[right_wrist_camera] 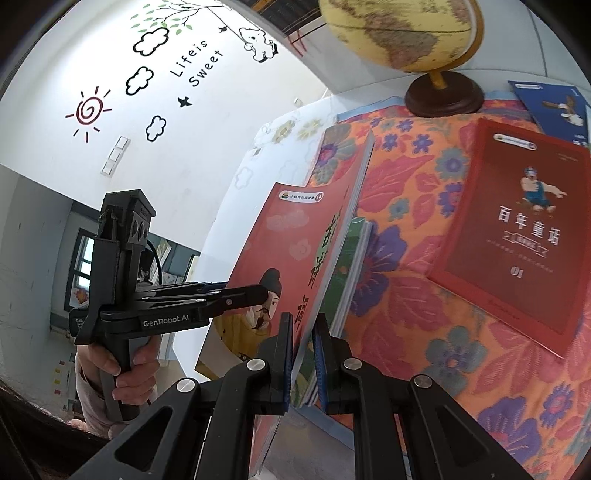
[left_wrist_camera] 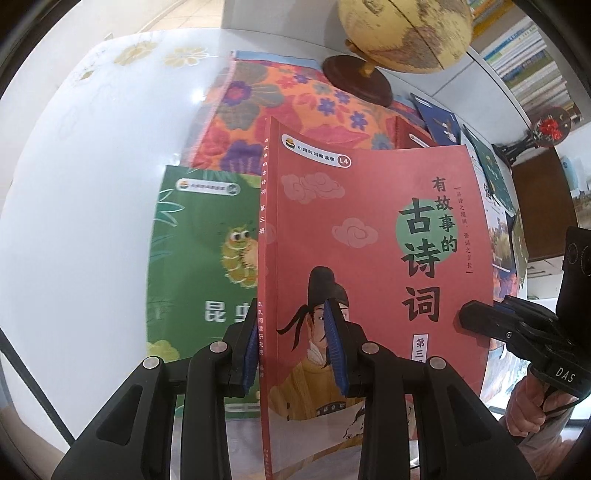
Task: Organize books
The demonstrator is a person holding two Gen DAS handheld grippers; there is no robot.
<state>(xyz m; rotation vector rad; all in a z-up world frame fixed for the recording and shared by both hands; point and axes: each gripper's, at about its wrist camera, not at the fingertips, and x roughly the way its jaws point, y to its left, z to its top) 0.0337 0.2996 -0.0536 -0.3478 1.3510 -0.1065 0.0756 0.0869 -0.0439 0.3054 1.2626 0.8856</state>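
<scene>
Red poetry book (left_wrist_camera: 369, 229) clamped by both: left hand-held gripper (left_wrist_camera: 295, 347) at spine, right hand-held gripper (right_wrist_camera: 303, 363) on fore-edge. Keep level, lower squarely onto green insect book (left_wrist_camera: 199, 258) near globe (left_wrist_camera: 402, 29).

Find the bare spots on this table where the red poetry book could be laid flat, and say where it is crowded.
Free: the white tabletop left of the green insect book, and the floral cloth between that book and the dark red storybook. Crowded: the far right, with the globe, a blue book and overlapping books.

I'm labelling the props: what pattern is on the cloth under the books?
Orange floral cloth with purple, blue and red flowers, clearest in the right wrist view.
</scene>
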